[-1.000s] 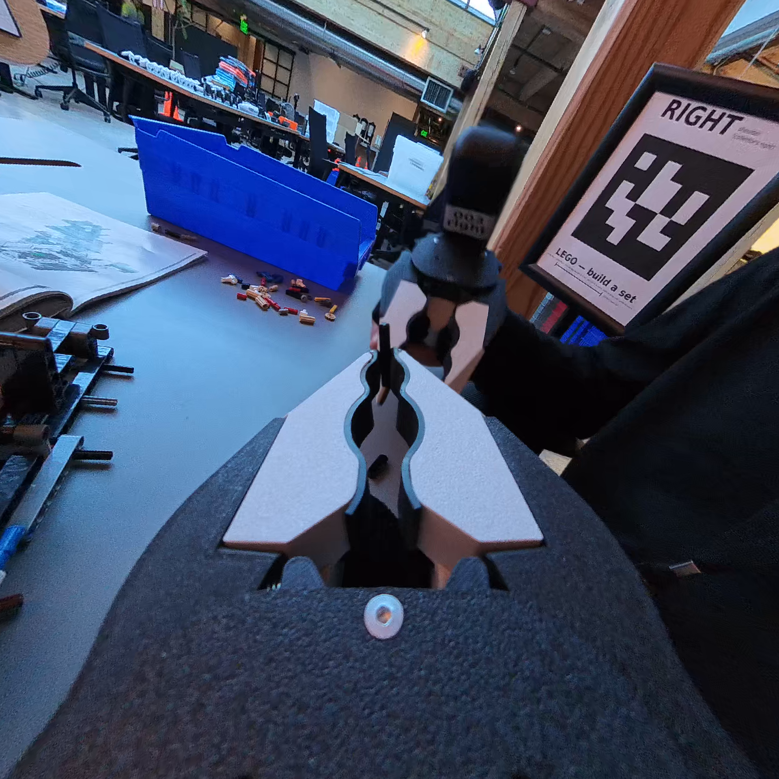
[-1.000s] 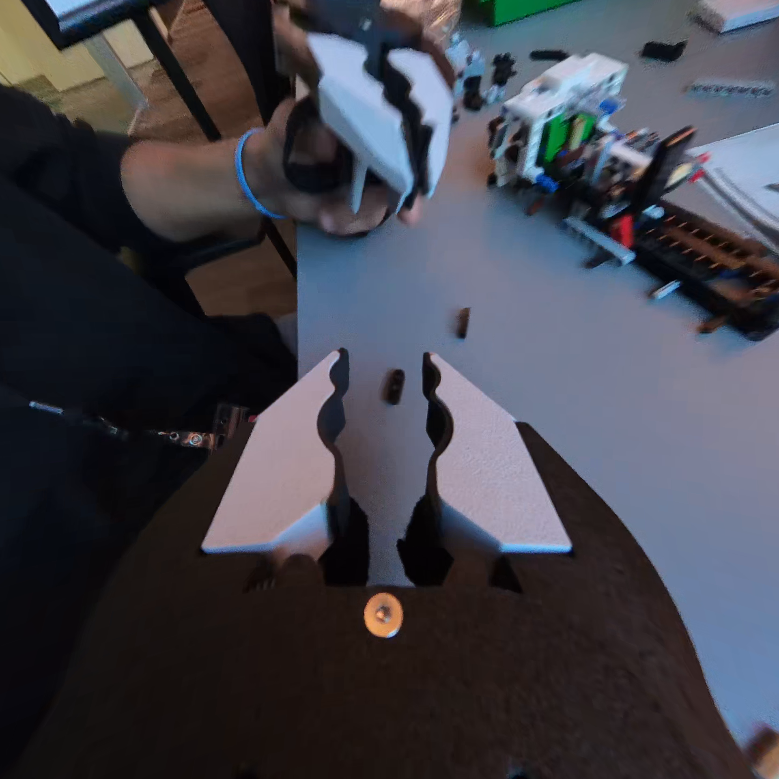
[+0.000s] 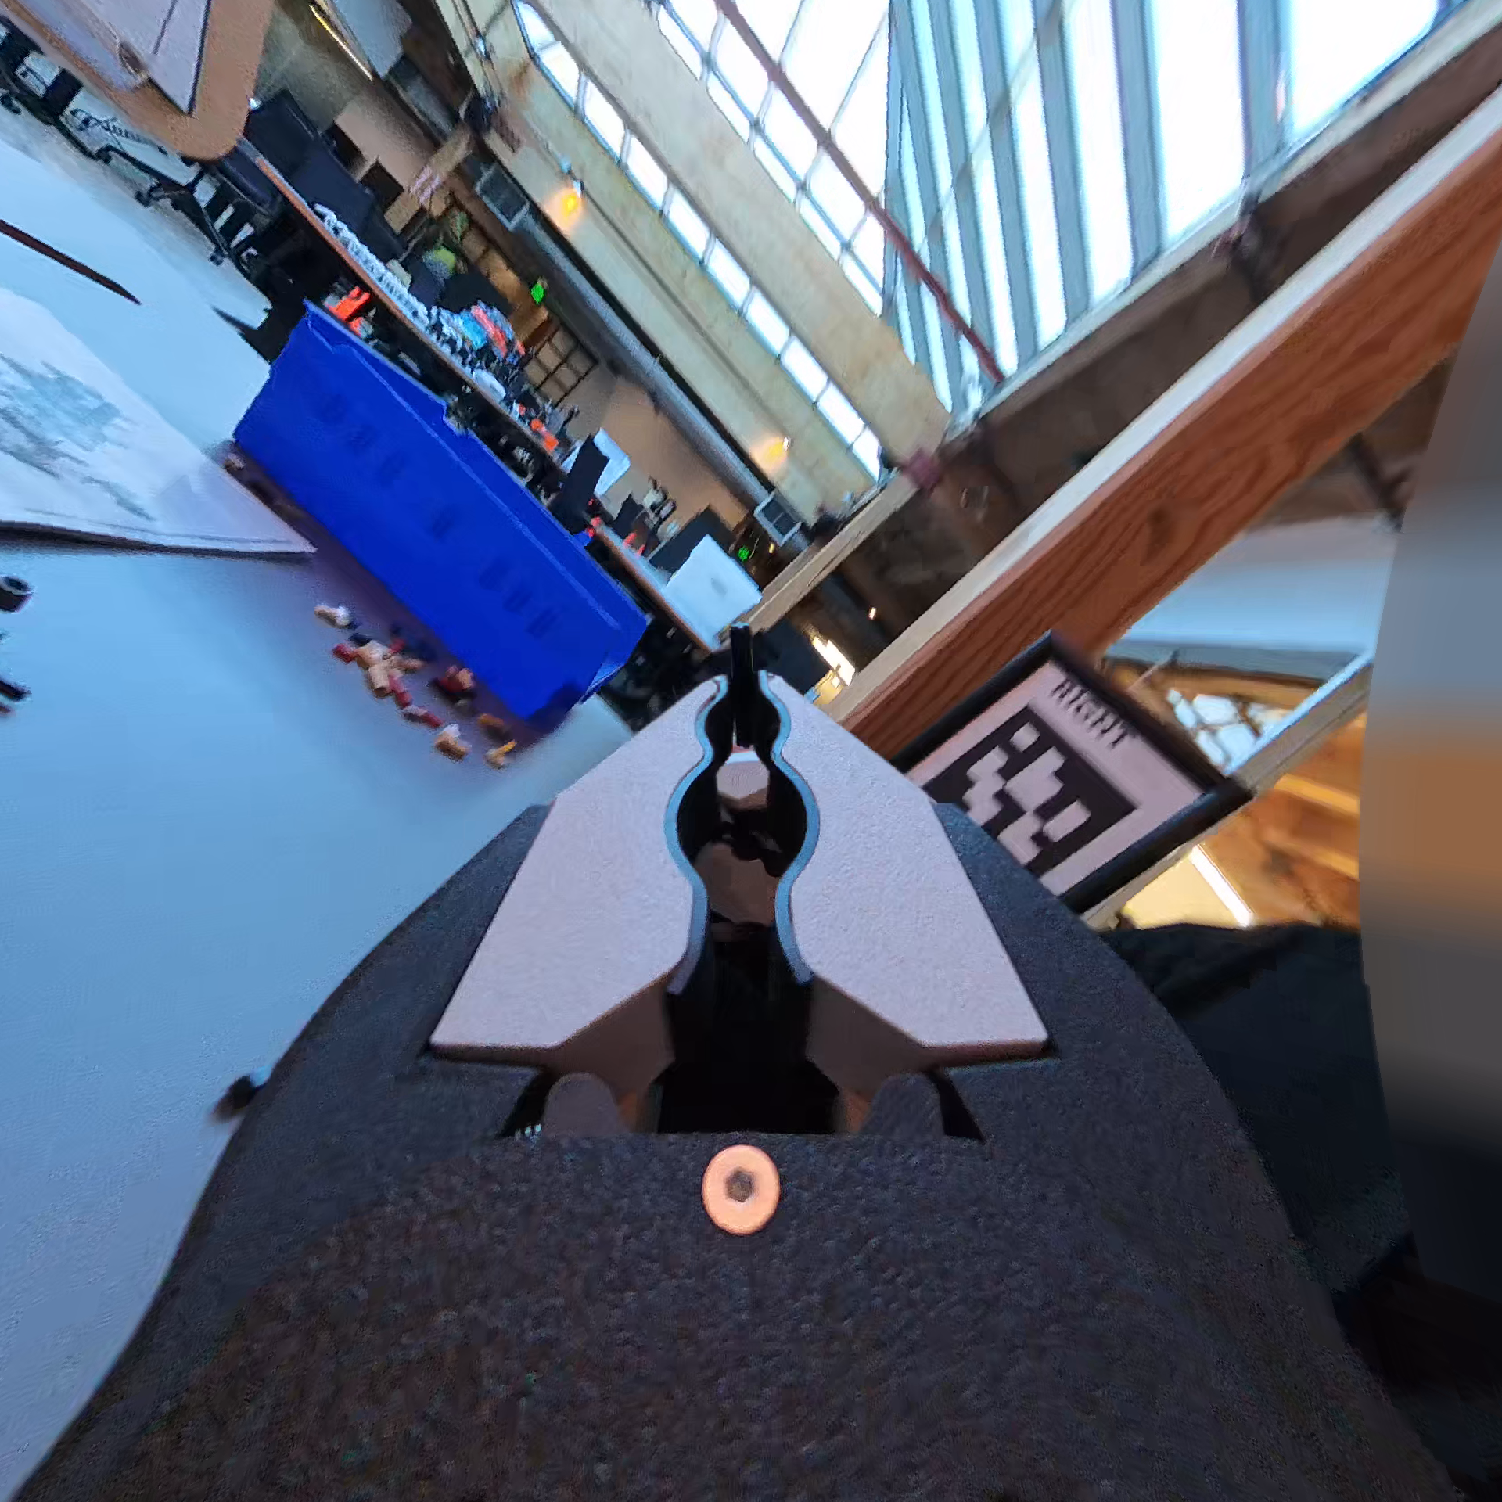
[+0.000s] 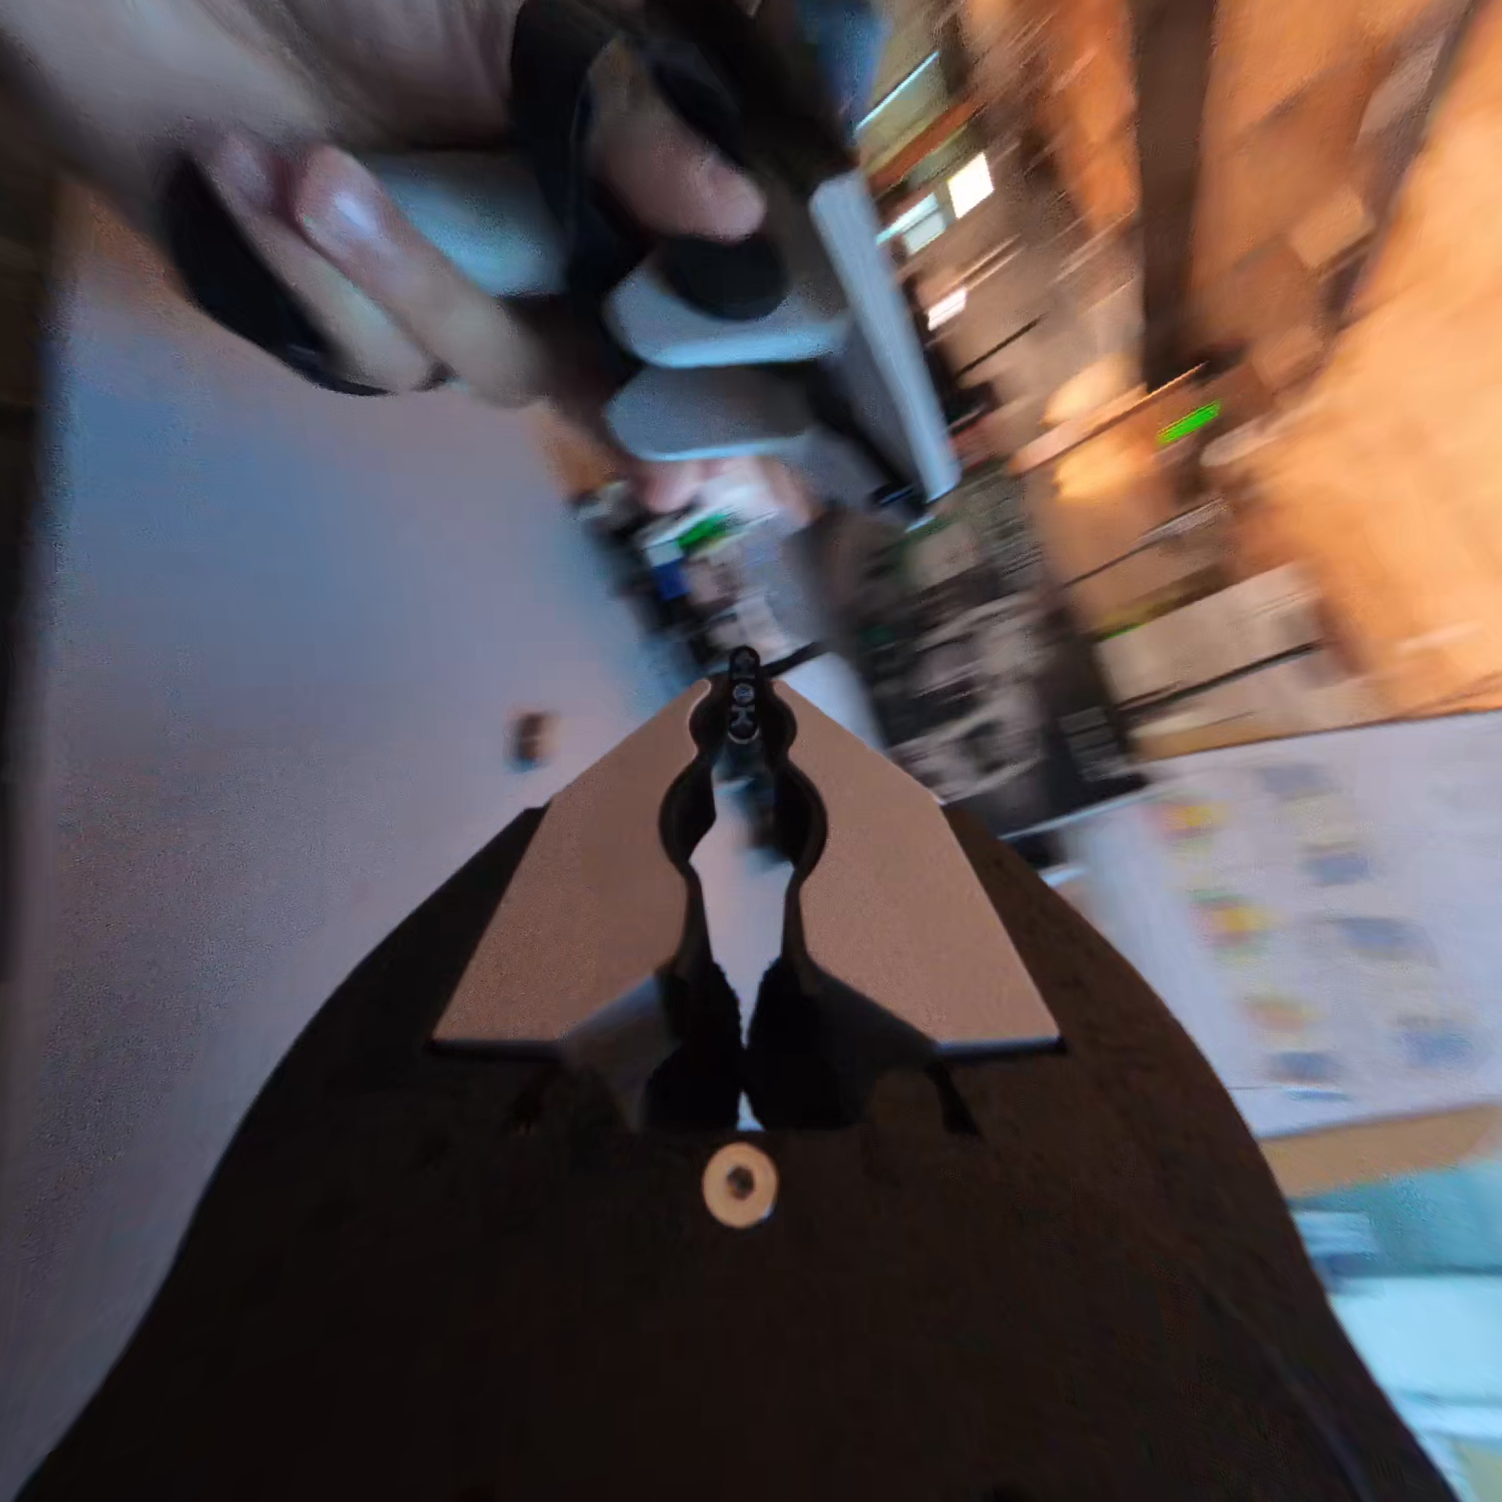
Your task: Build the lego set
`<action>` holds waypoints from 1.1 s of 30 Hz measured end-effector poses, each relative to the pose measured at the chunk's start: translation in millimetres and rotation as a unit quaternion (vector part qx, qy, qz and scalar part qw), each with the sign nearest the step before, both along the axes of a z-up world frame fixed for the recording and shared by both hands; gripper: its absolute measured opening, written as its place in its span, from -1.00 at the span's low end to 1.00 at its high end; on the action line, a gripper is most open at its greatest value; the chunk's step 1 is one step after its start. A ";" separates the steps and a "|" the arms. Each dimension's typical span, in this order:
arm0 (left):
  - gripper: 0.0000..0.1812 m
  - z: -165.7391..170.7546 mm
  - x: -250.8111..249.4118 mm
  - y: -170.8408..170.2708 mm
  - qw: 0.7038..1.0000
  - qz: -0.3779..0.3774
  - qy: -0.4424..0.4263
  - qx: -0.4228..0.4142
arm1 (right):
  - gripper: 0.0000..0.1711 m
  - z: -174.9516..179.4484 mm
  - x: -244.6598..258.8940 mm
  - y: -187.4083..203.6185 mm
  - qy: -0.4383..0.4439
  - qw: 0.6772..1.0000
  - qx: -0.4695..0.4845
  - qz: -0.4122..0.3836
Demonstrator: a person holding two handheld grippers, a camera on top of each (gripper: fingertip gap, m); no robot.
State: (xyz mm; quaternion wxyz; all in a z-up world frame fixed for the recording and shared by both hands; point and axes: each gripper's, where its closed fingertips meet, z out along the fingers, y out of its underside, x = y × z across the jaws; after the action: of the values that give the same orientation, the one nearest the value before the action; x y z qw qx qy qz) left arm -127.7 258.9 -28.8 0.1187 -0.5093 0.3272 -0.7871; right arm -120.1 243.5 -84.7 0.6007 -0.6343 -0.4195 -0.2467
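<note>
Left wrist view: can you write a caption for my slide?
Left gripper pinches a thin black pin, tilted above the grey table near a blue bin.

The right hand-held gripper [image 4: 744, 699], open before, closed on a small black piece [image 4: 743, 705] at frame centre and lifted it off the counter [image 4: 244, 731].

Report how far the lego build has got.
Done: each gripper has picked up a part. In hand: the left gripper pinches a thin black pin; the right gripper pinches a small black holed piece. Left: joining them, and using the loose pieces beside the blue bin.
</note>
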 end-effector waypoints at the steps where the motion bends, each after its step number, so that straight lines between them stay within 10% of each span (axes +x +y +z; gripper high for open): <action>1: -0.98 10.5 0.1 2.1 1.000 0.006 -0.004 -0.025 | -0.93 24.2 2.7 0.5 -0.051 0.996 0.074 -0.006; 8: -0.97 57.3 3.3 10.8 0.982 -0.006 -0.021 -0.186 | -0.93 99.7 -13.5 5.5 -0.189 0.924 0.329 0.043; 18: -0.98 80.3 2.8 22.2 0.953 0.060 -0.164 -0.248 | -0.94 130.6 -1.1 6.3 0.261 0.913 0.268 0.159; 26: -0.98 157.1 -6.1 37.8 0.918 0.200 -0.340 -0.036 | -0.93 203.6 -13.6 27.7 0.645 0.694 0.074 0.312; 33: -0.98 158.2 -18.7 35.4 0.912 0.197 -0.361 0.014 | -0.93 200.9 -13.2 40.2 0.714 0.623 0.017 0.319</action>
State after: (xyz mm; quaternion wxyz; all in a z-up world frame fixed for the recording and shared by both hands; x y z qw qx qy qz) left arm -146.4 294.3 129.4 0.3882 -0.2431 0.1658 -0.8733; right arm -133.4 283.7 116.2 0.7630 -0.4275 -0.0304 0.4839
